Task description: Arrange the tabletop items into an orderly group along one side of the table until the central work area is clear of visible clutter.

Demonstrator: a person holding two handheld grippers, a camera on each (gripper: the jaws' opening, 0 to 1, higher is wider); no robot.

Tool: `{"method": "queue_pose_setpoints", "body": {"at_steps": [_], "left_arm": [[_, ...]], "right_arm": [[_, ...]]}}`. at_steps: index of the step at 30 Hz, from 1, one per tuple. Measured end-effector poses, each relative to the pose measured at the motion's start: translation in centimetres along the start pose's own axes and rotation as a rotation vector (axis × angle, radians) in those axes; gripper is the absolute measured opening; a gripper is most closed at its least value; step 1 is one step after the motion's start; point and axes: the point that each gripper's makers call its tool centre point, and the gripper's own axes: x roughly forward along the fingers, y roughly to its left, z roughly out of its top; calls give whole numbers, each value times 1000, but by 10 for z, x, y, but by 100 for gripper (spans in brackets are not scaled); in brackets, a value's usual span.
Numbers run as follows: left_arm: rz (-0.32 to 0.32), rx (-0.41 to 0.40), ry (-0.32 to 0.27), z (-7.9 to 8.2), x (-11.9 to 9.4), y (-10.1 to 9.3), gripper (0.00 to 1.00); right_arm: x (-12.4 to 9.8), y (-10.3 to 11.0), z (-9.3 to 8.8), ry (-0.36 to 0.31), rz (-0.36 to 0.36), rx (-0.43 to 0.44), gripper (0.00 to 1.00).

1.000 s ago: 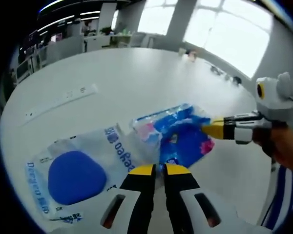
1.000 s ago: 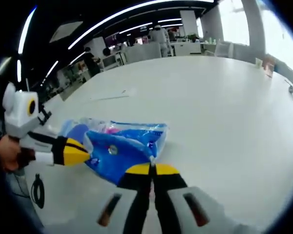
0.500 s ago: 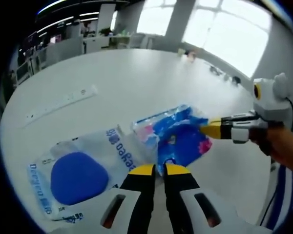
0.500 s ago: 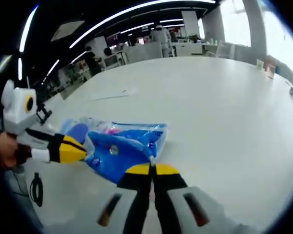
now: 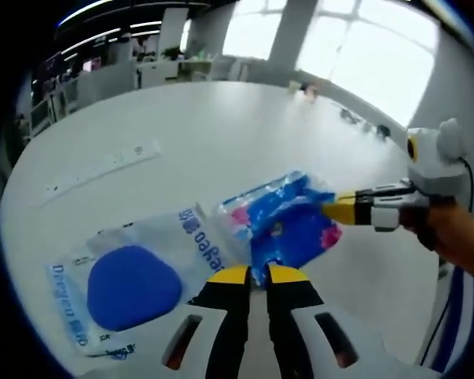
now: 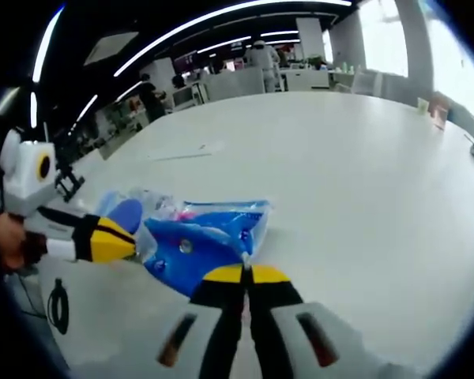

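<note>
blue pack (image 5: 288, 225): crinkly clear-plastic pack w/ blue and pink print, lying flat on the table near its edge; contents can't be made out. also in right gripper view (image 6: 205, 237).
white bag (image 5: 134, 276): flat clear/white bag w/ blue lettering, a big rounded blue pad inside it; lies just beside the blue pack, their edges touching or overlapping, can't tell which.
left gripper (image 5: 257, 273): jaws together, yellow tips pinching the near edge of the blue pack. in right gripper view it comes in from the left (image 6: 130, 246), tip at the pack's end.
right gripper (image 6: 242, 273): jaws closed, tips clamped on the near corner of the blue pack. in left gripper view it enters from the right (image 5: 332, 209), tip on the pack's far edge, w/ a hand (image 5: 450, 237) behind it.
table (image 5: 221, 134): big white top, mostly bare; a long white power strip (image 5: 103, 166) lies well apart from the packs.
far edge: a few small items (image 5: 363, 120) too small to tell.
room: open office, bright windows (image 5: 363, 47) on one side, ceiling light strips (image 6: 213, 16), desks and people in the background (image 6: 253, 59).
</note>
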Motion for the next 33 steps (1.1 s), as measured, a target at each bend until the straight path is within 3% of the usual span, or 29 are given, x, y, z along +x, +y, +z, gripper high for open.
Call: {"method": "queue_pose_setpoints", "body": {"at_steps": [11,19,25,33], "left_arm": [[-14,0,-13,3,-1,-2,9],[-27,24,-33,9,-4,-6,17],[-44,35,-46,13,-5,-8,30],[-50,48,-46,14,-7,-7,36]], "right_arm": [[0,1,1,-3,2,-12,0],[0,0,2,-7,3,-11,1],[-1,-2,1,-8,-9,-14,5],[-1,-1,2,-11,-5,-10,10]]}}
